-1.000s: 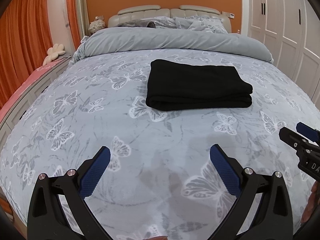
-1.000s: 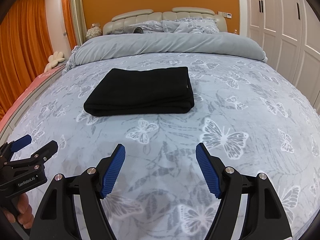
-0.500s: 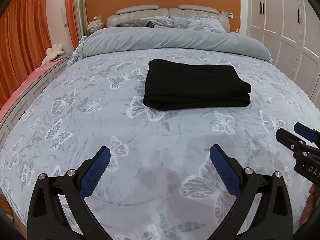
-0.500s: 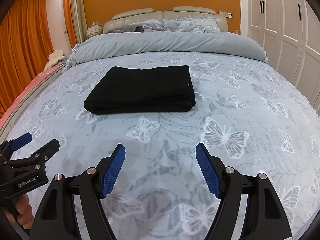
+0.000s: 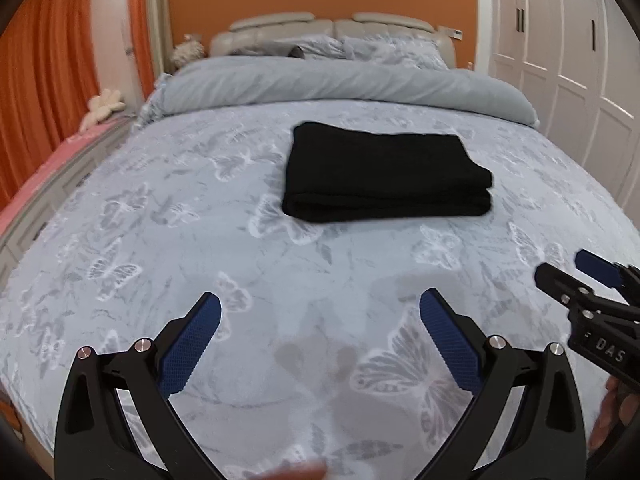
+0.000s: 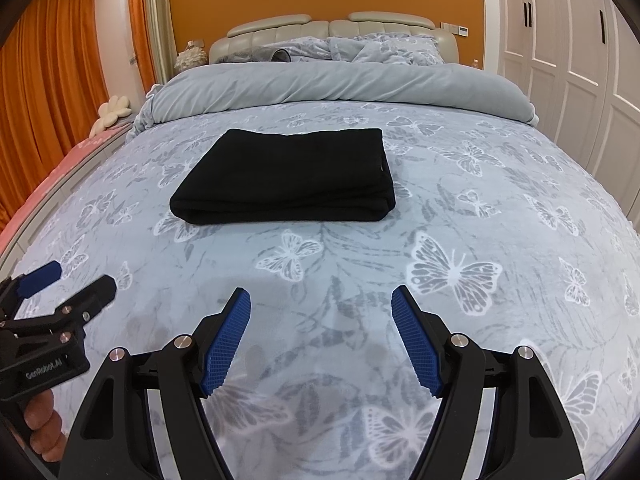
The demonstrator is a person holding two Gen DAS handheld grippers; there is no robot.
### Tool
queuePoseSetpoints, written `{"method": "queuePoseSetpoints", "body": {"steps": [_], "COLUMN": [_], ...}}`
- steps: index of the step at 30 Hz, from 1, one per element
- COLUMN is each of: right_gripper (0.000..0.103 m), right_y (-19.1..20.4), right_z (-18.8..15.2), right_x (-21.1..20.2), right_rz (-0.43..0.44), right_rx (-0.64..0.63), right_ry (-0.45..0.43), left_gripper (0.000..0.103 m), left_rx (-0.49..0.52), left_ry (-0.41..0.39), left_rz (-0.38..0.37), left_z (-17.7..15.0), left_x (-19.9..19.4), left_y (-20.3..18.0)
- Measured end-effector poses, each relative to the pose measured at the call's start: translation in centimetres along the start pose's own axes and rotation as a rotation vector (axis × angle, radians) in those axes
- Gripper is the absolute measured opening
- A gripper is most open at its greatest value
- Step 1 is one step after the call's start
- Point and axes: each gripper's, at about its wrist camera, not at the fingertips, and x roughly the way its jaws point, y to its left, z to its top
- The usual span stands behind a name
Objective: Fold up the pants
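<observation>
The black pants [image 5: 384, 176] lie folded into a neat rectangle on the butterfly-print bed cover [image 5: 200, 220]; they also show in the right wrist view [image 6: 288, 176]. My left gripper [image 5: 320, 304] is open and empty, held over the cover well short of the pants. My right gripper [image 6: 320, 300] is open and empty too, also short of the pants. Each gripper shows at the edge of the other's view: the right gripper [image 5: 568, 272] and the left gripper [image 6: 80, 280].
A rolled grey duvet [image 6: 340, 84] and pillows [image 6: 380, 48] lie by the headboard. Orange curtains [image 6: 52, 100] hang on the left, white wardrobe doors [image 6: 580, 60] stand on the right. A pink bench [image 5: 48, 168] runs along the bed's left side.
Both grippers have drawn back and risen slightly from the pants. The pants have not moved. Both stay open.
</observation>
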Motion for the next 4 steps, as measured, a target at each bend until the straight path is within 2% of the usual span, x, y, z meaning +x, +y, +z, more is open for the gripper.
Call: {"method": "queuePoseSetpoints", "body": {"steps": [4], "right_gripper": [0.071], "right_y": [-0.07], "right_z": [-0.03], "right_x": [0.00], "right_rz": [0.001], "right_rx": [0.000], "right_ry": [0.001], "left_gripper": [0.098], "left_rx": [0.018], "left_ry": [0.006], "left_rz": [0.011], "left_z": [-0.17], "left_x": [0.21], "left_y": [-0.35]}}
